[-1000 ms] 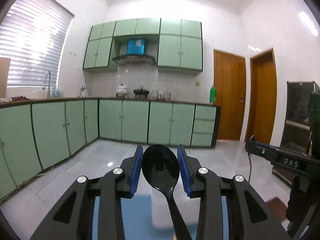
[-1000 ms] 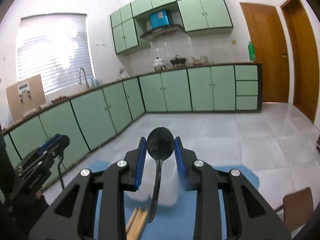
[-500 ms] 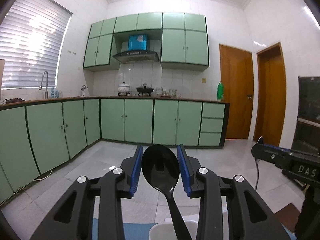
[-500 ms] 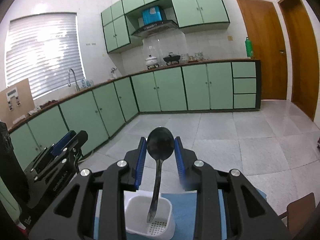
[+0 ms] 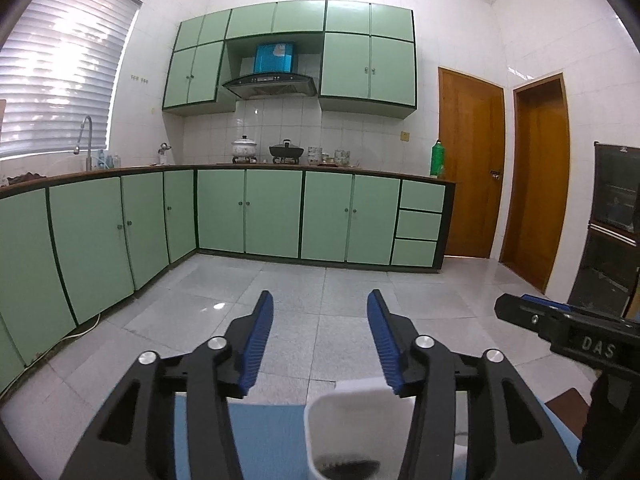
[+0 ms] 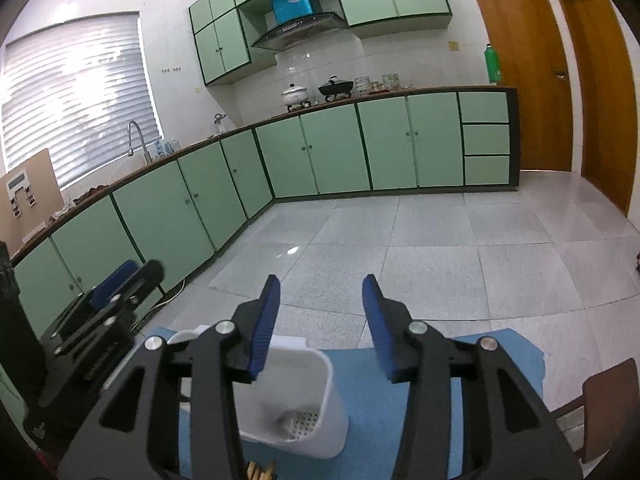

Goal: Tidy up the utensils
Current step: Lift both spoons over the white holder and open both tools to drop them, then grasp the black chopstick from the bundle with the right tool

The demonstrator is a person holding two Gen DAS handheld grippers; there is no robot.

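Note:
My left gripper [image 5: 320, 296] hangs over a white utensil holder [image 5: 352, 416] on a blue mat [image 5: 264, 436]. Its jaws are opening and nothing is between them. A dark blurred shape [image 5: 346, 468] lies down inside the holder. My right gripper [image 6: 321, 280] is also above the white holder [image 6: 320, 436], jaws opening and empty. The holder's perforated floor [image 6: 300, 424] shows, with no spoon visible in that view. Each gripper appears in the other's view: the right gripper [image 5: 560, 332] at the right, the left gripper [image 6: 108, 308] at the left.
Wooden chopstick ends [image 6: 260, 472] peek out at the bottom edge on the blue mat [image 6: 512, 356]. A brown wooden piece [image 6: 608, 400] sits past the mat's right side. Beyond lie a tiled floor [image 6: 440, 248], green cabinets [image 5: 272, 212] and two wooden doors [image 5: 472, 168].
Both grippers held a black spoon upright between their pads; both have opened and the spoons are gone from the jaws. Both views have sunk toward the white holder.

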